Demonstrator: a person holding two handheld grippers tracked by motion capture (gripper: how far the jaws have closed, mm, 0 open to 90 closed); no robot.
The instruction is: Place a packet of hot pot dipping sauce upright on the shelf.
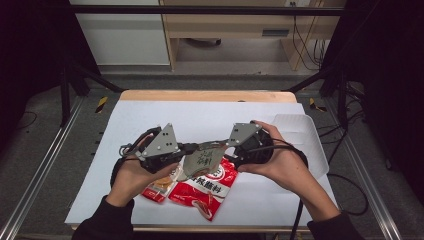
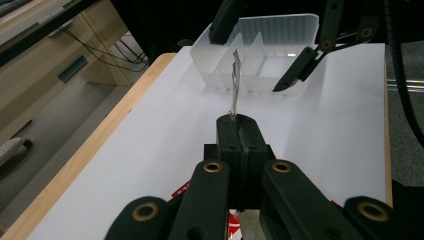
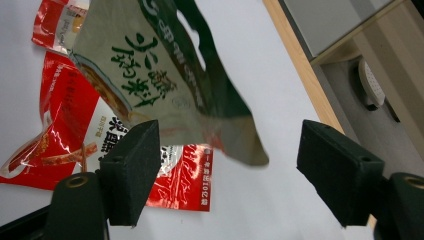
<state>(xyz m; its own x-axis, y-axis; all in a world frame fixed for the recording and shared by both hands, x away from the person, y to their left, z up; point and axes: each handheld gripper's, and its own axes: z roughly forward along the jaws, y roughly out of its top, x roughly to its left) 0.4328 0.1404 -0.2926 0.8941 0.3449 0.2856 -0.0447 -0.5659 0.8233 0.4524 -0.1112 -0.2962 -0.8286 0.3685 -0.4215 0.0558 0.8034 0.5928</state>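
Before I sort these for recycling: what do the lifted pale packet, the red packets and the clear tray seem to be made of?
Pale packet: thin glossy printed film, probably plastic or foil laminate; it bends and shines. Red packets: glossy plastic film with wrinkled, reflective surfaces. Clear tray: translucent moulded plastic; its dividers show through the walls.

Black sleeves [image 1: 107, 220], grey gripper plates [image 1: 165, 141]

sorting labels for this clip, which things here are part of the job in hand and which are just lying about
In the job:
- green-printed sachet, held above the table, pinched at one edge by the left gripper
- right gripper, fingers open around the sachet's other end
- clear divided tray, likely the goal

Lying about:
- red packets on the white sheet
- cupboard beyond the table
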